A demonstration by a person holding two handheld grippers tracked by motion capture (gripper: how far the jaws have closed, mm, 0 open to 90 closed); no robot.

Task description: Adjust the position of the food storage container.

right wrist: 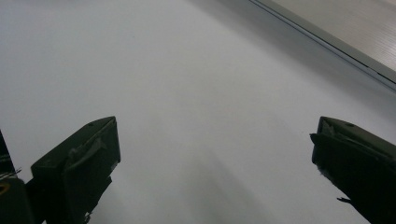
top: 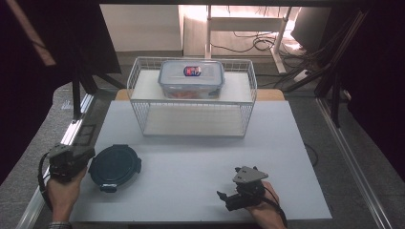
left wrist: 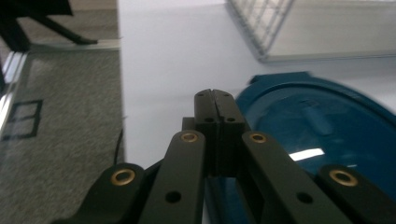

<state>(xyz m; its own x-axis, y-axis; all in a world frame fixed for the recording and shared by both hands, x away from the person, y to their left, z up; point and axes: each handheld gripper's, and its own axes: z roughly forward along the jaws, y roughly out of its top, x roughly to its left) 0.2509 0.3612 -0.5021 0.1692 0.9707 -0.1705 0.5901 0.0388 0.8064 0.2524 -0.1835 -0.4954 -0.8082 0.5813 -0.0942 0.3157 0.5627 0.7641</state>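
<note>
A round dark blue container with a clip lid [top: 114, 167] lies on the white mat [top: 191, 157] at the front left. My left gripper [top: 79, 150] sits just left of it at the mat's edge. In the left gripper view its jaws [left wrist: 213, 93] are pressed together with nothing between them, and the blue container [left wrist: 322, 126] lies right beside them. My right gripper [top: 228, 182] rests low over the mat at the front right. In the right gripper view its jaws [right wrist: 215, 135] stand wide apart over bare mat.
A white wire basket [top: 143, 119] stands at the back middle of the mat, with a clear rectangular box with a blue-rimmed lid [top: 191, 78] in it. Grey carpet-like surface [top: 28, 176] and a metal rail [top: 71, 131] border the mat on the left.
</note>
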